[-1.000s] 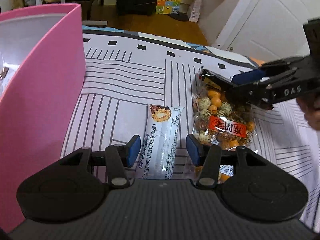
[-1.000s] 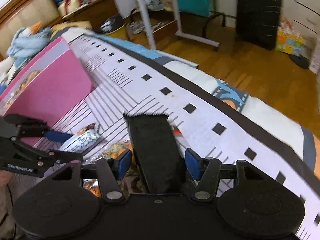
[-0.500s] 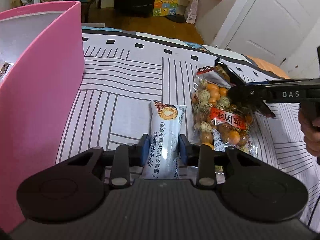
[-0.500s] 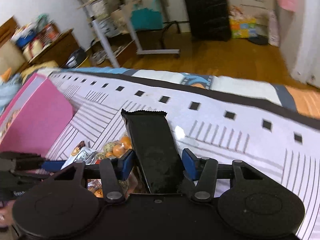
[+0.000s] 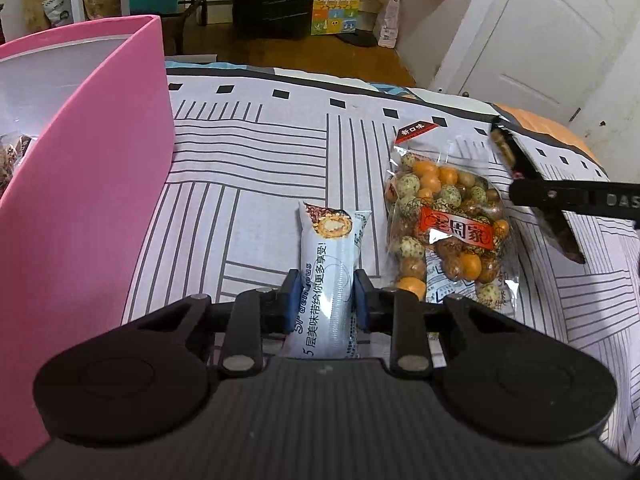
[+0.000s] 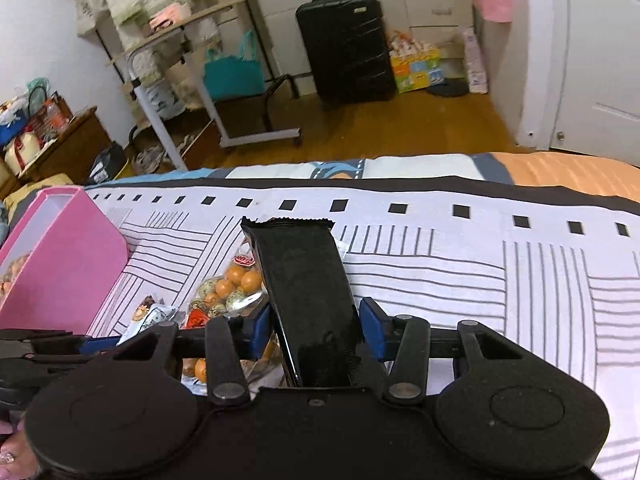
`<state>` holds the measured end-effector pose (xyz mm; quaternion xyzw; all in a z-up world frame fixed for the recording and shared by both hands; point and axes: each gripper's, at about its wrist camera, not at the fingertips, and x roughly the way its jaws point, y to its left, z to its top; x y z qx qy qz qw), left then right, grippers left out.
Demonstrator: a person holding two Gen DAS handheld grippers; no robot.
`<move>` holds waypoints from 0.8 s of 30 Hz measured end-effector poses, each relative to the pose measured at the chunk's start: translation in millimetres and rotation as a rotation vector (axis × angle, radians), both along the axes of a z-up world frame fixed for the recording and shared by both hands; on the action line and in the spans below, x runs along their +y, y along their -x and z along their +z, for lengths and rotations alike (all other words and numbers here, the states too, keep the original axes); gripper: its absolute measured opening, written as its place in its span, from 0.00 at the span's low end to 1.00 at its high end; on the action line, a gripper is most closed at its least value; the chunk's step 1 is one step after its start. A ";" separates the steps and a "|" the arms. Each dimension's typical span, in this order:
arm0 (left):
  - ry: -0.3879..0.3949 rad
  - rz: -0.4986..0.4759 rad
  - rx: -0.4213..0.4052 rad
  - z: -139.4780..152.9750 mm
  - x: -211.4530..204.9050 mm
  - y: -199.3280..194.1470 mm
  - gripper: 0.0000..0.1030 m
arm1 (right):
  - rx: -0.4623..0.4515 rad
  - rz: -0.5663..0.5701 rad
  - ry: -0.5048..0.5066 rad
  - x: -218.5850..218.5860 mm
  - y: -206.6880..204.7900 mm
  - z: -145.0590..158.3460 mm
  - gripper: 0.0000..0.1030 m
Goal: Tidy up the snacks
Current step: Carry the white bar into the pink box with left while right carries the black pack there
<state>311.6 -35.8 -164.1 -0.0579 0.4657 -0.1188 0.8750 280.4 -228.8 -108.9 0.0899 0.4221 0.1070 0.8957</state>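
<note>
A: Left wrist view. Left gripper (image 5: 323, 305) clamped on white cake packet (image 5: 329, 268), blue pads pressed to both long edges near its near end. Packet flat or barely raised over striped sheet (image 5: 256, 216); cannot tell which.

B: Pink box (image 5: 100, 152) at left, wall tall, mouth up. Bag of coated nuts (image 5: 444, 224) just right of the packet, loose on the sheet. Right gripper (image 5: 532, 194) at far right with black wrapper (image 5: 536, 184) in it.

A: Advice for the step: lift straight up first, clear the box rim, then swing left and drop inside. Grip sits at one end, so likely droop at the far end; slow carry.

B: Right wrist view. Right gripper (image 6: 314, 328) around black wrapper (image 6: 304, 280), wrapper raised and pointing far, above the nut bag (image 6: 228, 292).

A: Jaws only part closed: left pad on the wrapper, right pad seemingly a slight gap off. Held regardless.

B: Pink box (image 6: 68, 268) far left here, snacks visible inside. Best to take turns at the box mouth, avoiding a clash.
</note>
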 end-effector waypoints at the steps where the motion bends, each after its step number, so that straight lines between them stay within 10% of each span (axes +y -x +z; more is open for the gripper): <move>1: -0.002 0.001 0.002 0.8 -0.4 0.4 0.25 | -0.002 -0.008 -0.001 0.3 3.5 1.1 0.50; 24: -0.082 -0.075 0.003 67.2 -2.6 67.7 0.24 | 0.079 -0.042 -0.006 39.4 113.7 9.1 0.50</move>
